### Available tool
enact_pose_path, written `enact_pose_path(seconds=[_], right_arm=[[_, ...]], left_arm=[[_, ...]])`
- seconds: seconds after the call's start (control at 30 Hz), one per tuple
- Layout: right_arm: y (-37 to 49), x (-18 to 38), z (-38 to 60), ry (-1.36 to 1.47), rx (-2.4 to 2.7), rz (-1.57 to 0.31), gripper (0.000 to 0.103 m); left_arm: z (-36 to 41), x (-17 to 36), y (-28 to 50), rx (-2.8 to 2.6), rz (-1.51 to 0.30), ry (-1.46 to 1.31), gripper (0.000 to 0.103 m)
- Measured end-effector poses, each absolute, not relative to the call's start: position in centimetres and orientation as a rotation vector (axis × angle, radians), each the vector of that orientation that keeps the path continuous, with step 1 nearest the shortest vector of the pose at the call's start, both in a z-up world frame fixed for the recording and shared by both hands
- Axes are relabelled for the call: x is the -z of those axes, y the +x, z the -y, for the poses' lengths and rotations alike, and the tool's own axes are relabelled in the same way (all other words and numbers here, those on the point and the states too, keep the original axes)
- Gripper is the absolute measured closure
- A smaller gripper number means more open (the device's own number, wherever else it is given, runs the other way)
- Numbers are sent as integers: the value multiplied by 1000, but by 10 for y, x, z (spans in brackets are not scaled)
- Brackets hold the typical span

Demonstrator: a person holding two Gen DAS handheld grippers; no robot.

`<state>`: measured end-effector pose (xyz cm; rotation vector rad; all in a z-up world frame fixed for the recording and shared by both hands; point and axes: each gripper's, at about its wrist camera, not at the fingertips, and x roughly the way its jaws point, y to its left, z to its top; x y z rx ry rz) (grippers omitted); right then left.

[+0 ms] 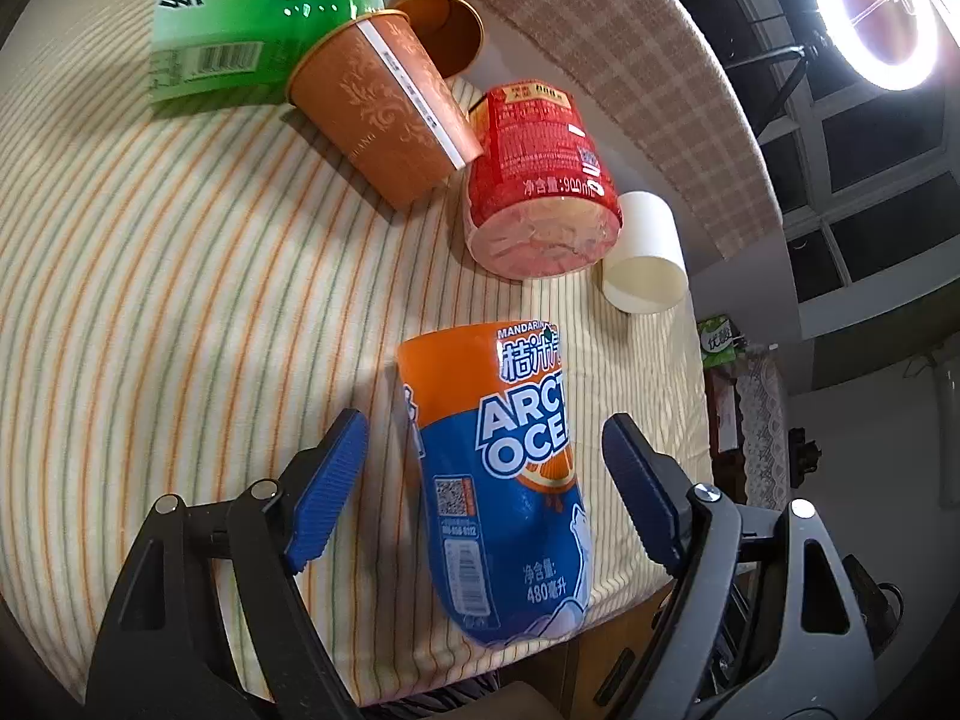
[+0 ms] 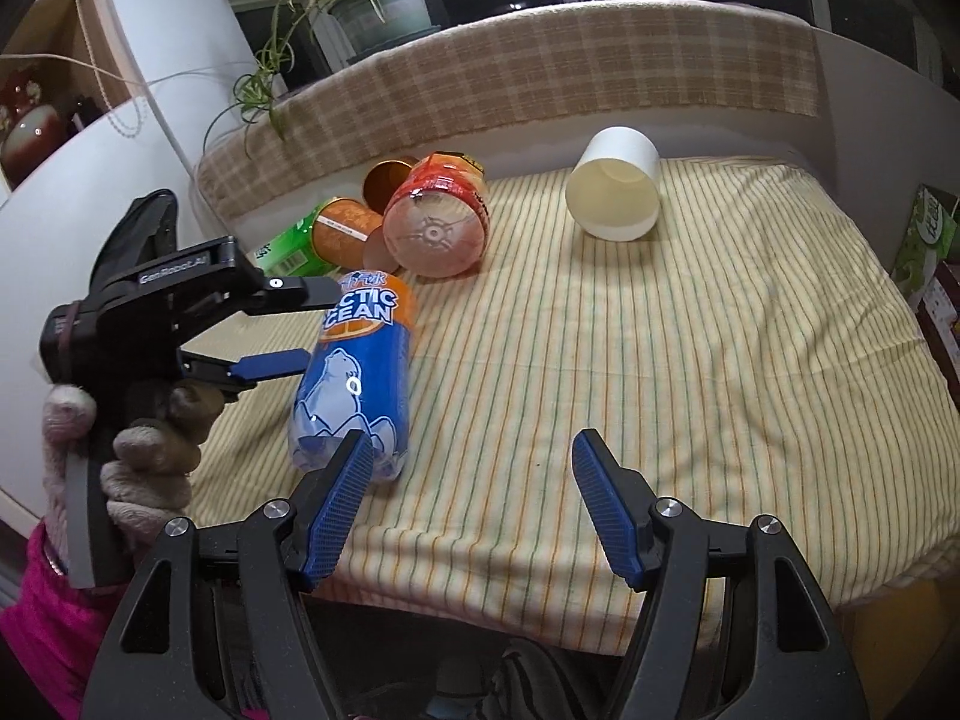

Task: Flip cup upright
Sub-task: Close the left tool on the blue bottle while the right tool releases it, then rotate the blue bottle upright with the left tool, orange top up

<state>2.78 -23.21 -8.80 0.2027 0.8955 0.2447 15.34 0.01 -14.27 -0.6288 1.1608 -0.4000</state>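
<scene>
A white paper cup (image 2: 613, 189) lies on its side at the far middle of the striped cloth, mouth toward me; it also shows in the left wrist view (image 1: 645, 252). Two orange patterned cups (image 1: 384, 120) lie tipped over at the far left; in the right wrist view one (image 2: 348, 228) lies in front of the other. My left gripper (image 1: 486, 480) is open, its fingers either side of a blue and orange Arctic Ocean bottle (image 1: 504, 480) lying on the cloth, not touching it. My right gripper (image 2: 468, 498) is open and empty near the table's front edge.
A red-labelled bottle (image 2: 438, 222) and a green bottle (image 1: 240, 36) lie by the orange cups. The striped tablecloth (image 2: 690, 390) covers the table, with a checked bolster (image 2: 540, 72) behind. A potted plant (image 2: 378, 0) stands beyond. A ring light (image 1: 882, 12) shines at right.
</scene>
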Motion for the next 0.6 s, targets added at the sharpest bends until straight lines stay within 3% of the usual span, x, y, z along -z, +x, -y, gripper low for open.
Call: enact_pose_path(seconds=[0.3,0.6], right_arm=[[28,92,238,218,-230,-903,34],[26,93,245,242,-201,-896,35]], left_arm=[[12,149,159,412,-1181,-594,40],[18,141,154,415,-1148,-540,42]])
